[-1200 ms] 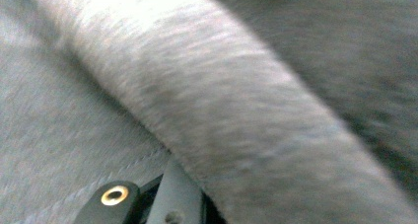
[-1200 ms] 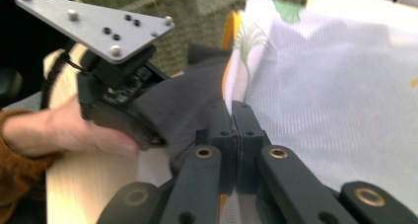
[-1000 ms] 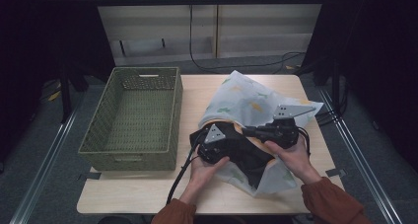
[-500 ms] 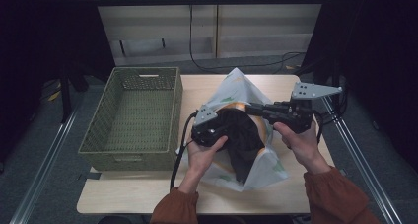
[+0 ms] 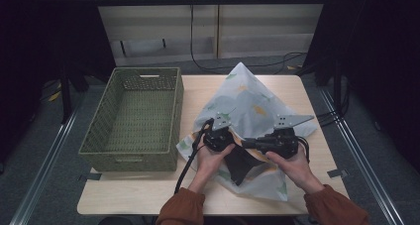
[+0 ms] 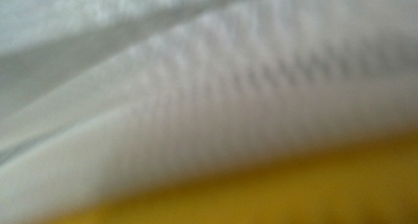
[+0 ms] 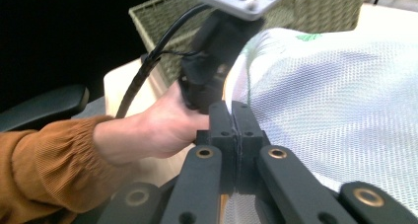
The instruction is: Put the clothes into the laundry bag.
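High view: mesh laundry bag [image 5: 247, 106] lies on the table [image 5: 148, 195] right of the green basket [image 5: 133, 116], both grippers at its open mouth over a dark garment [image 5: 242, 168]. Right gripper [image 7: 231, 116] jaws pressed together, apparently pinching the bag's edge; left gripper [image 5: 218, 138] buried in mesh, likely clamped too. Step looks like holding the mouth open; next, spread it wider.

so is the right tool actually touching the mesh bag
Touching. In the right gripper view the right tool has its jaws pressed together on the edge of the white mesh bag, with the fabric running down between them.
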{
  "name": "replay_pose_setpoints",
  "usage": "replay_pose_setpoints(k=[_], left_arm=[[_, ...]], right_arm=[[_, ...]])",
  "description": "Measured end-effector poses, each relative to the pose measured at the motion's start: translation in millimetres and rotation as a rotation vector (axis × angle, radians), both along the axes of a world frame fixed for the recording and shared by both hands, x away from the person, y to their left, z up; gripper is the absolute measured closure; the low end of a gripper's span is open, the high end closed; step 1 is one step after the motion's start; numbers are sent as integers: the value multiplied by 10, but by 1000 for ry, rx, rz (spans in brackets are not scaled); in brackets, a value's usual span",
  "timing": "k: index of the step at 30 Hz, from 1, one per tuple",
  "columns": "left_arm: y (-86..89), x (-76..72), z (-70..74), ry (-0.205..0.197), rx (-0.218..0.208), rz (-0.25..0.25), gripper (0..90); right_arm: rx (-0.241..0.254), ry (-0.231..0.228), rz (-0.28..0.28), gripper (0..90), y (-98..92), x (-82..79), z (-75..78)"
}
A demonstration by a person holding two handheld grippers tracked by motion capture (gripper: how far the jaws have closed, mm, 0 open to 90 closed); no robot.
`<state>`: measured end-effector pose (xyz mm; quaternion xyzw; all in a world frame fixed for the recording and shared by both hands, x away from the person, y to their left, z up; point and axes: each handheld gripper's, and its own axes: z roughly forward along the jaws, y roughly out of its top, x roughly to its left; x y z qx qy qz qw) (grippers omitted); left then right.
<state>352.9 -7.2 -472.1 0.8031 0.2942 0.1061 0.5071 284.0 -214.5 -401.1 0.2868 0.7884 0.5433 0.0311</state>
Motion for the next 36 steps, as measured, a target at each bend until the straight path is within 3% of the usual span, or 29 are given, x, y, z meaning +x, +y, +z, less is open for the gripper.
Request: replay_pose_setpoints(k=[3, 6, 8, 13, 15, 17, 18, 19, 21, 25, 29, 31, 33, 36], left_arm=[[35, 38, -88, 37, -40, 0, 798], [110, 20, -77, 44, -5, -19, 741], [167, -18, -55, 50, -5, -29, 658], [418, -219, 27, 39, 7, -28, 429], [523, -358, 62, 10, 17, -7, 378], [618, -431, 52, 39, -12, -30, 350], [647, -460, 41, 37, -23, -25, 360], [688, -499, 29, 18, 9, -12, 369], [725, -527, -7, 29, 13, -17, 420], [703, -550, -104, 38, 64, -30, 436], [660, -486, -161, 29, 51, -28, 480], [608, -403, -140, 37, 51, -14, 482], [572, -334, -123, 35, 29, -24, 456], [499, -262, -105, 30, 56, -34, 578]], right_arm=[[-4, 7, 14, 897, 30, -6, -26], [-24, 33, 19, 897, 41, 15, -128], [-32, 50, 19, 897, 44, 36, -189], [-37, 49, 12, 896, 51, 49, -198], [-43, 46, 8, 896, 54, 56, -207], [-56, 41, 9, 883, 66, 74, -218], [-52, 43, 6, 867, 71, 86, -217], [-55, 40, 5, 840, 77, 92, -213], [-72, 18, -9, 747, 110, 103, -179], [-154, -49, -22, 659, 245, 114, -92], [-217, -77, -21, 589, 422, 127, -70], [-236, -71, -22, 586, 469, 161, -99], [-258, -70, -29, 654, 494, 197, -143], [-287, -60, -39, 809, 485, 228, -212]])
